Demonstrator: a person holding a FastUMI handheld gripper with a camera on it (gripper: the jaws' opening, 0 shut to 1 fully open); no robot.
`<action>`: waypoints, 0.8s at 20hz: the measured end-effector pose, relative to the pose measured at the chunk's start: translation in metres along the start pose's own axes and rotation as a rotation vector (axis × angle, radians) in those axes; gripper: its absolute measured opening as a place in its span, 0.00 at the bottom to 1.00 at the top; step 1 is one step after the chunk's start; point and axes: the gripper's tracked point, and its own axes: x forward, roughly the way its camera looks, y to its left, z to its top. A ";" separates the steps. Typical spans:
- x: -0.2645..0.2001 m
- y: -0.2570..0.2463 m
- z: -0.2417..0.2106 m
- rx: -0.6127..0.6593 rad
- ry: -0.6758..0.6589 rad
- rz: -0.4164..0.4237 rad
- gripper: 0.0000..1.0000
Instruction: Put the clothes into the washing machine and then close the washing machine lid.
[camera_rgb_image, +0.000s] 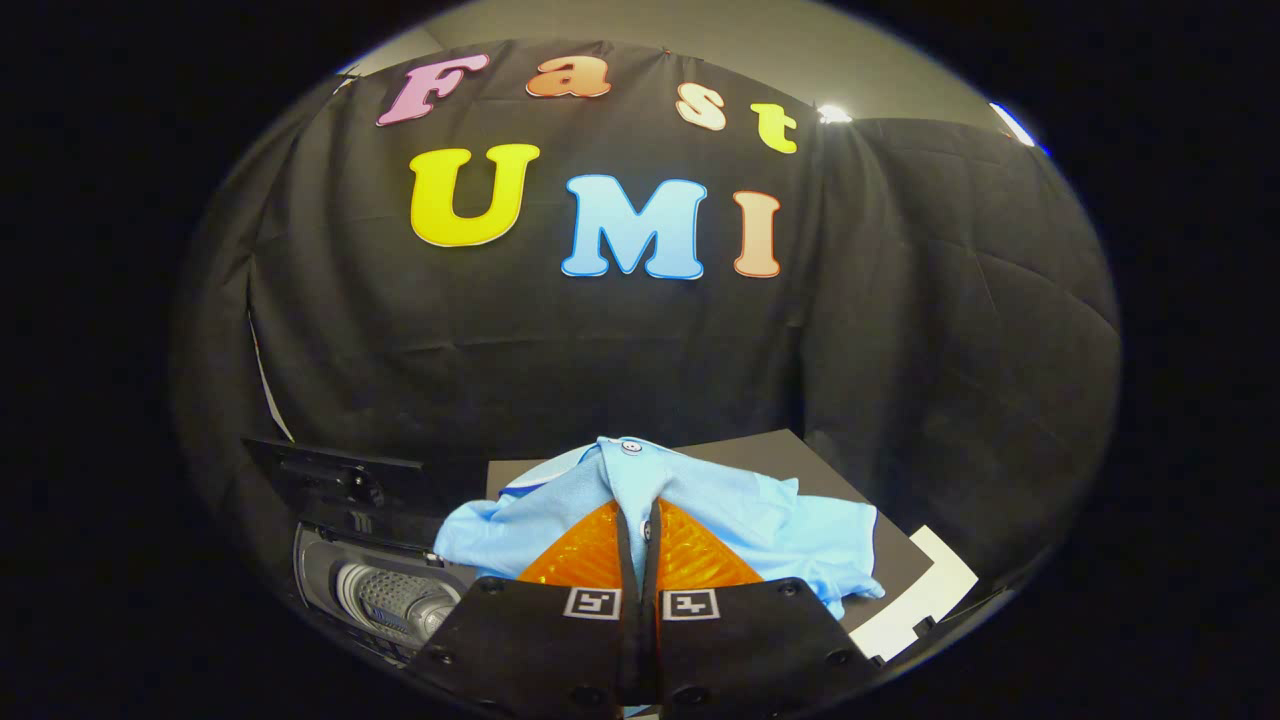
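A light blue shirt (720, 510) with a white-trimmed collar is bunched up right at the fingertips of my gripper (637, 510). The two orange fingers (580, 560) are pressed together with a fold of the blue fabric pinched between them, and the shirt hangs from them above the dark table (890, 550). To the left of the fingers and lower down stands the washing machine (385, 590), its lid (340, 480) raised open and the grey perforated drum showing inside.
A white sheet (925, 595) lies on the table's right corner beyond the shirt. The black cloth wall closes off the back and right side.
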 end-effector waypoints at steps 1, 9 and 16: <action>-0.005 0.009 0.001 -0.001 -0.005 0.005 0.01; -0.036 0.077 0.003 -0.033 -0.036 0.031 0.01; -0.055 0.136 0.009 -0.057 -0.074 0.054 0.01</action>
